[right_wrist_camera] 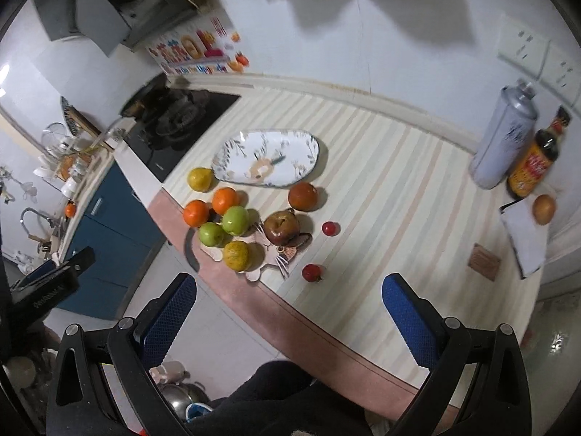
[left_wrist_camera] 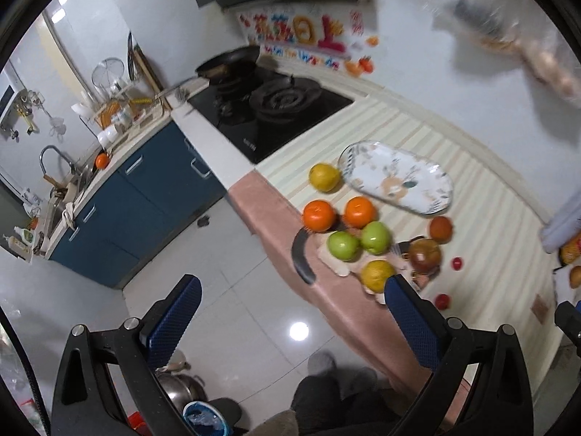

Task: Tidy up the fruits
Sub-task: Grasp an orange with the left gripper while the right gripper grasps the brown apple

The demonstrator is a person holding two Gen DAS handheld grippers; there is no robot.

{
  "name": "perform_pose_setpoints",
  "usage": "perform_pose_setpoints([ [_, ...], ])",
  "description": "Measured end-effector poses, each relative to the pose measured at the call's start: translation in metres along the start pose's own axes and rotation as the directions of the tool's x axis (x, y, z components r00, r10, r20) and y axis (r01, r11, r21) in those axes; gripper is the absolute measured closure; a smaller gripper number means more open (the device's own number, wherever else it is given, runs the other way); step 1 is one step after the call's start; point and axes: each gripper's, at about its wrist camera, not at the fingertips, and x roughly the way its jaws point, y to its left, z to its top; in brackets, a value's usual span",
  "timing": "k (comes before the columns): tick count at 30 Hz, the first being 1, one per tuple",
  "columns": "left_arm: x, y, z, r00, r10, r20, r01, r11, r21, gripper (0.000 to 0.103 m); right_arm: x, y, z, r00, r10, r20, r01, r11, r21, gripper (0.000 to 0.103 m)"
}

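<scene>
Dim, cool indoor light, lamp glare on the floor tiles [left_wrist_camera: 299, 331], motion blur, heavy fisheye edge warping.

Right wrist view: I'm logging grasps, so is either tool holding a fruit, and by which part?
Nothing is held. The right tool and left tool are both open and empty, above the striped countertop.

A hanging plastic bag [left_wrist_camera: 508, 32] is blurred and its contents cannot be told. One yellow fruit [left_wrist_camera: 377, 275] is partly hidden by a blue finger [left_wrist_camera: 410, 323].
</scene>
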Motion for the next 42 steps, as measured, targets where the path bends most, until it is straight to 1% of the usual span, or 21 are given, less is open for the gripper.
perform_pose_setpoints([
  [3, 0.037, 0.005, 0.016, 0.998, -0.006, -0.065, 0.006, 1.0, 0.001, 0.0, 0.047, -0.002, 0.015, 0.999, 0.011, -0.052, -0.008, 0.999, 0.054, 0.0],
  [4, 0.057, 0.008, 0.024, 0.996, -0.009, -0.091, 0.009, 1.0, 0.006, 0.0, 0.065, -0.003, 0.02, 0.998, 0.012, -0.064, -0.007, 0.997, 0.072, 0.0],
  [7, 0.1, 0.011, 0.043, 0.99, -0.005, -0.14, 0.01, 0.999, 0.034, 0.0, 0.119, 0.0, 0.035, 0.994, 0.003, -0.11, 0.01, 0.994, 0.112, 0.0],
  [10, 0.156, 0.013, 0.062, 0.972, -0.026, -0.233, 0.04, 0.998, 0.058, 0.0, 0.168, 0.008, 0.045, 0.985, -0.014, -0.173, 0.04, 0.989, 0.145, 0.0],
  [12, 0.188, 0.013, 0.073, 0.958, -0.051, -0.284, 0.072, 0.995, 0.065, 0.0, 0.2, 0.013, 0.051, 0.977, -0.03, -0.21, 0.065, 0.985, 0.159, 0.001],
  [13, 0.21, 0.012, 0.08, 0.947, -0.07, -0.313, 0.096, 0.993, 0.068, 0.0, 0.214, 0.014, 0.053, 0.973, -0.042, -0.226, 0.08, 0.984, 0.161, 0.002],
  [14, 0.221, 0.011, 0.083, 0.939, -0.083, -0.333, 0.113, 0.991, 0.069, 0.0, 0.228, 0.016, 0.055, 0.969, -0.055, -0.243, 0.097, 0.982, 0.165, 0.002],
  [16, 0.253, 0.006, 0.09, 0.917, -0.108, -0.383, 0.148, 0.986, 0.076, 0.001, 0.251, 0.018, 0.057, 0.957, -0.081, -0.278, 0.134, 0.975, 0.177, 0.003],
  [17, 0.267, 0.003, 0.093, 0.906, -0.118, -0.407, 0.165, 0.983, 0.081, 0.004, 0.263, 0.018, 0.058, 0.954, -0.091, -0.287, 0.149, 0.971, 0.186, 0.004],
  [19, 0.289, -0.004, 0.095, 0.885, -0.139, -0.444, 0.198, 0.976, 0.09, 0.011, 0.274, 0.017, 0.057, 0.946, -0.104, -0.308, 0.168, 0.967, 0.192, 0.004],
  [22, 0.312, -0.016, 0.093, 0.856, -0.158, -0.492, 0.24, 0.965, 0.108, 0.011, 0.288, 0.017, 0.057, 0.938, -0.102, -0.331, 0.18, 0.96, 0.214, 0.004],
  [24, 0.317, -0.022, 0.091, 0.841, -0.166, -0.515, 0.261, 0.958, 0.118, 0.011, 0.295, 0.018, 0.058, 0.933, -0.104, -0.345, 0.189, 0.957, 0.22, 0.004],
  [27, 0.32, -0.029, 0.091, 0.838, -0.18, -0.516, 0.286, 0.949, 0.133, 0.012, 0.305, 0.019, 0.062, 0.926, -0.1, -0.365, 0.19, 0.957, 0.218, 0.005],
  [28, 0.32, -0.032, 0.091, 0.839, -0.178, -0.514, 0.29, 0.946, 0.147, 0.021, 0.308, 0.019, 0.062, 0.921, -0.105, -0.375, 0.195, 0.957, 0.213, 0.006],
  [29, 0.32, -0.035, 0.09, 0.837, -0.176, -0.517, 0.297, 0.942, 0.159, 0.037, 0.311, 0.02, 0.06, 0.916, -0.109, -0.387, 0.201, 0.957, 0.208, 0.009],
  [30, 0.321, -0.038, 0.089, 0.829, -0.178, -0.53, 0.307, 0.937, 0.167, 0.04, 0.316, 0.02, 0.06, 0.909, -0.108, -0.402, 0.204, 0.958, 0.203, 0.01],
  [31, 0.321, -0.04, 0.088, 0.833, -0.169, -0.527, 0.301, 0.937, 0.177, 0.04, 0.32, 0.021, 0.059, 0.902, -0.112, -0.417, 0.209, 0.958, 0.195, 0.014],
  [33, 0.317, -0.044, 0.088, 0.847, -0.155, -0.508, 0.294, 0.934, 0.205, 0.04, 0.328, 0.022, 0.058, 0.893, -0.116, -0.434, 0.214, 0.96, 0.184, 0.021],
  [35, 0.312, -0.045, 0.086, 0.858, -0.149, -0.492, 0.288, 0.932, 0.219, 0.04, 0.334, 0.023, 0.058, 0.896, -0.082, -0.436, 0.183, 0.964, 0.194, 0.032],
  [37, 0.309, -0.047, 0.086, 0.865, -0.148, -0.479, 0.283, 0.933, 0.223, 0.041, 0.336, 0.027, 0.06, 0.898, -0.086, -0.432, 0.18, 0.967, 0.182, 0.032],
  [42, 0.3, -0.048, 0.084, 0.864, -0.157, -0.478, 0.281, 0.939, 0.2, 0.042, 0.335, 0.033, 0.061, 0.901, -0.094, -0.424, 0.175, 0.972, 0.156, 0.033],
])
